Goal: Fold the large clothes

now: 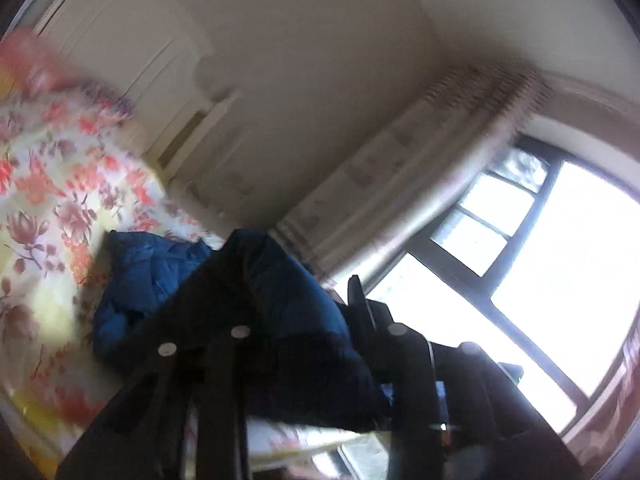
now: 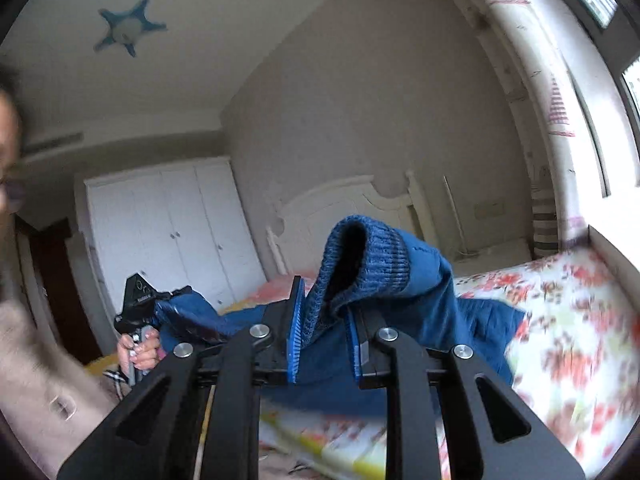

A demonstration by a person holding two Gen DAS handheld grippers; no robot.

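A blue garment [image 2: 432, 280] with a ribbed knit cuff [image 2: 372, 256] hangs between both grippers above the bed. My right gripper [image 2: 324, 304] is shut on the knit cuff, which bulges up out of the blue pads [image 2: 294, 328]. In the right wrist view my left gripper [image 2: 160, 308] appears at the left in a person's hand [image 2: 140, 350], with another part of the garment pinched in it. The left wrist view is tilted and blurred. There my left gripper [image 1: 296, 260] has dark blue cloth [image 1: 296, 304] bunched between its fingers, and more of the garment [image 1: 136, 280] droops onto the sheet.
A bed with a floral sheet [image 2: 560, 320] lies below, its white headboard [image 2: 340, 204] against the wall. A white wardrobe [image 2: 172, 224] stands at the back left. A window [image 1: 540, 280] with a pale curtain [image 2: 532, 80] runs along one side. The person's bare arm [image 2: 36, 364] fills the left edge.
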